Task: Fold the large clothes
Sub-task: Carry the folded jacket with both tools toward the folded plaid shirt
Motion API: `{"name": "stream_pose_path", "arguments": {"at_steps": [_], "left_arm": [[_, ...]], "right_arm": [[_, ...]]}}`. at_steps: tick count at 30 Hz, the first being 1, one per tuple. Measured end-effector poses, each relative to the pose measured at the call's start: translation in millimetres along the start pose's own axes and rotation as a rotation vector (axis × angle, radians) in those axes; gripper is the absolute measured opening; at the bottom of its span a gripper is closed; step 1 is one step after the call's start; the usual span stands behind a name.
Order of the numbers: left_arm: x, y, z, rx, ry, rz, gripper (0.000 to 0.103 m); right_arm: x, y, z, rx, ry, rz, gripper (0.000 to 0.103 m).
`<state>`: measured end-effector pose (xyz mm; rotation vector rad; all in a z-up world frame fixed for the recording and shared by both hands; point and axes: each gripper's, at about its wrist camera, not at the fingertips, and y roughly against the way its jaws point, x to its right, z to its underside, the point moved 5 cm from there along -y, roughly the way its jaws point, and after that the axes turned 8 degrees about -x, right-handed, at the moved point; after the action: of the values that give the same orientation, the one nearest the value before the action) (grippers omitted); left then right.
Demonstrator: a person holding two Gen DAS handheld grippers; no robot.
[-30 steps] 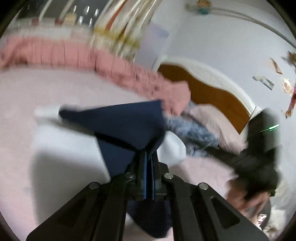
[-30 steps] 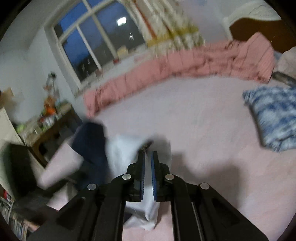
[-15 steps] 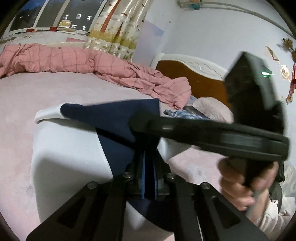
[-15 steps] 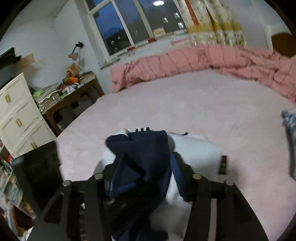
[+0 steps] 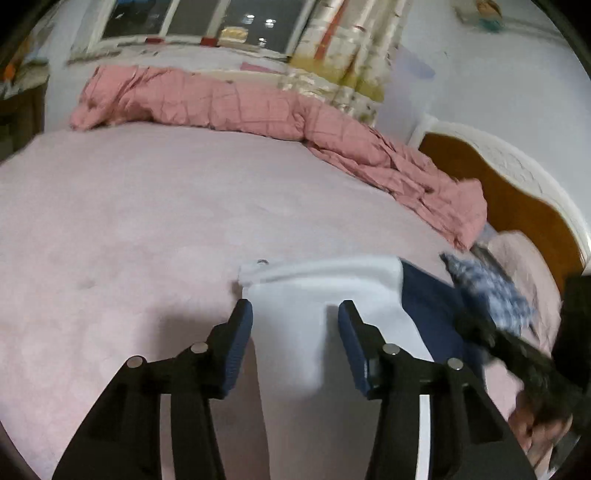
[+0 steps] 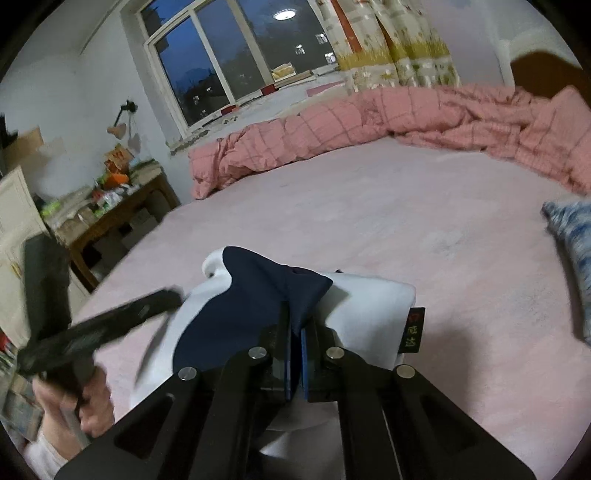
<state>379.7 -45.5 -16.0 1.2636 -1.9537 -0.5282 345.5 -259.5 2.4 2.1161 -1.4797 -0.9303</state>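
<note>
- Room's lit from overhead: the ceiling lamp (image 6: 285, 14) shows up as a bright reflection in the dark window (image 6: 221, 62) above the right gripper (image 6: 294, 363), so it's night outside.
- Overall kinda dim and cool, colours a bit muddy.
- Soft shadows fall on the bed (image 5: 147, 221) just ahead of the left gripper (image 5: 295, 345), and on the bed beside the right one.
- Heavy fisheye bend, black vignette in the corners of both views.
- Left view is softer all over; the other gripper off to its right is smeared with motion blur, same on the left side of the right view.
- No real glare.
</note>
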Motion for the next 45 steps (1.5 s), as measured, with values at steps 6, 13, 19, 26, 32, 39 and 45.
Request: {"name": "stream_pose_path", "arguments": {"at_steps": [6,13,19,26,32,39,45], "left_arm": [[9.4,2.8,6.6,0.118,-0.035,-0.114,0.057],[26.6,46.2,29.7,0.157,-0.089,-0.137,0.090],[7.1,19.1,53.6,0.008,0.038,-0.092,0.103],[-16.0,3.5,67.8,-0.069,0.249,0.165,0.103],[-23.2,-11.1,80.8,-0.119,0.384,0.358,0.103],[-16.4,-5.2,72.4,-0.148,0.352,0.404,0.071],[39.0,19.7,50.7,-0.055,0.132,0.295,0.064]], "right_arm": [[-20.1,7.5,9.9,0.036,0.104,0.149,0.004],[-20.8,11.6,14.1,0.038,0.100,0.145,0.004],[-21.4,24.0,20.8,0.029,0.032,0.055,0.092],[-10.1,2.7,37.7,-0.084,-0.102,-0.093,0.095],[19.6,-32.3,58.0,-0.184,-0.275,-0.204,0.103],[26.4,-45.6,51.8,-0.137,-0.234,-0.305,0.065],[20.7,-7.0,39.3,-0.049,-0.132,-0.206,0.041]]}}
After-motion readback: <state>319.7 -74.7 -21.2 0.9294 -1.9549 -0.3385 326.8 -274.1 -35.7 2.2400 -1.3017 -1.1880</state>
